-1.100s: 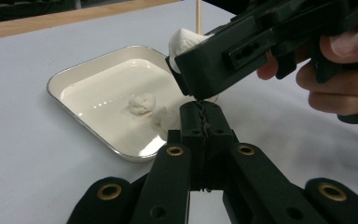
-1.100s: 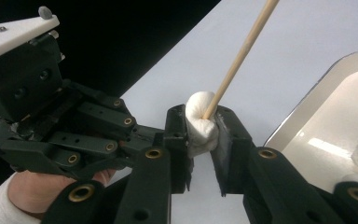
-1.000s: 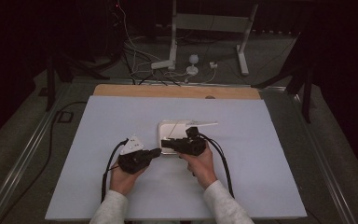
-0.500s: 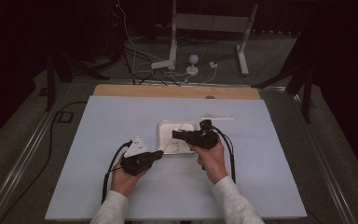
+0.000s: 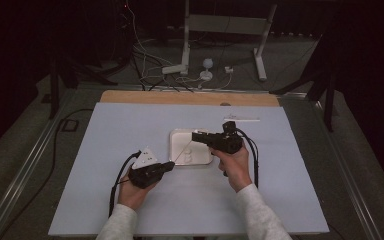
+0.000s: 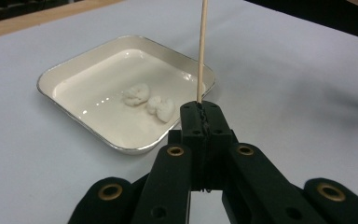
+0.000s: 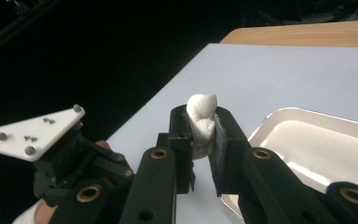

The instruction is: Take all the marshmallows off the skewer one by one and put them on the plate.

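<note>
A square white tray (image 5: 176,149) lies mid-table. In the left gripper view the tray (image 6: 51,77) holds two white soft lumps (image 6: 136,93) (image 6: 161,108). My left gripper (image 6: 200,112) is shut on a thin wooden skewer (image 6: 201,51) that points up and away over the tray's near corner. In the high view the left gripper (image 5: 169,165) sits just left of the tray. My right gripper (image 7: 203,128) is shut on a third white lump (image 7: 201,114), lifted above the tray (image 7: 307,135). In the high view the right gripper (image 5: 196,135) points left over the tray's far right side.
A white strip (image 5: 241,118) lies on the pale sheet behind the right hand. A wooden board edge (image 5: 190,98) runs along the table's far side. Stand legs and cables (image 5: 185,65) are on the floor beyond. Metal rails (image 5: 25,165) flank the table.
My right gripper has risen and drifted right and farther back over the tray, carrying the white lump. The left gripper with the skewer has stayed put.
</note>
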